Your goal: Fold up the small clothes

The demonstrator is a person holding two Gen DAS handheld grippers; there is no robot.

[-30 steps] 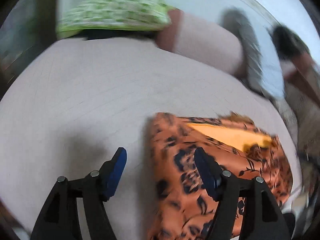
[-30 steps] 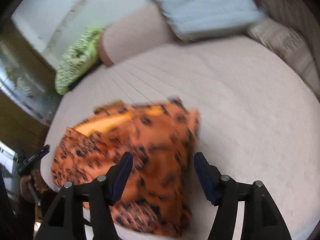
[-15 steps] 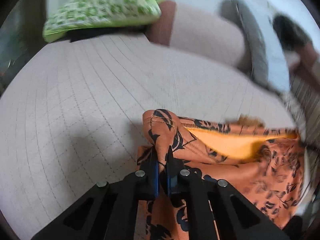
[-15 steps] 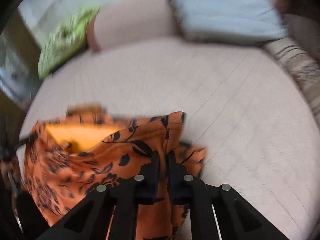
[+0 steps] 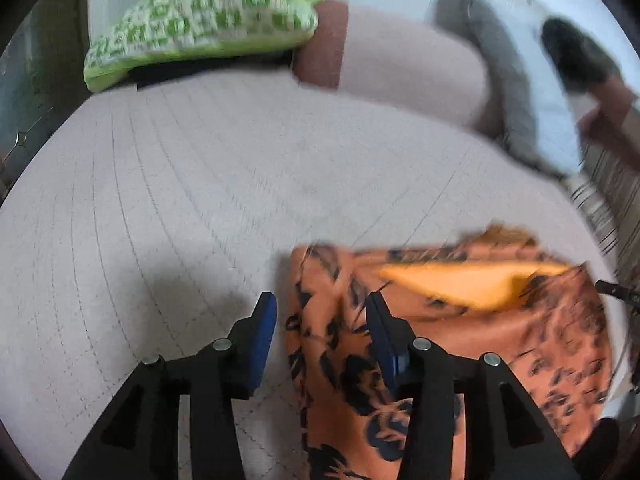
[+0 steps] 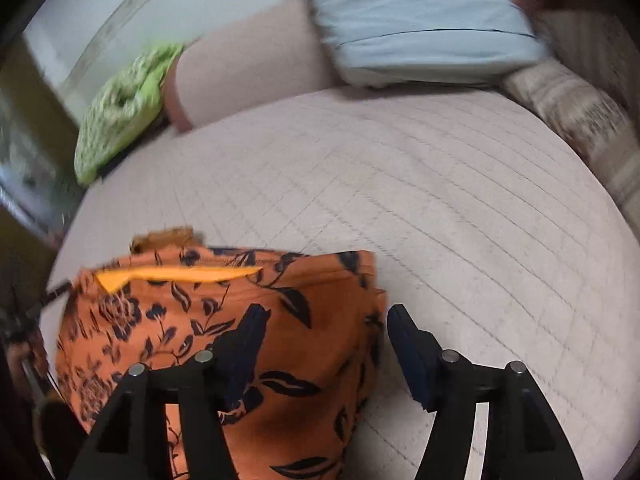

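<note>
Now both grippers, left [image 5: 320, 322] and right [image 6: 326, 332], have released the orange floral garment [image 6: 224, 320]; jaws parted, one fold laid on the bed [image 6: 460, 208].

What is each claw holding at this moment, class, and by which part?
Nothing. The left claw and right claw are both open, each straddling a side edge of the orange floral garment.
</note>
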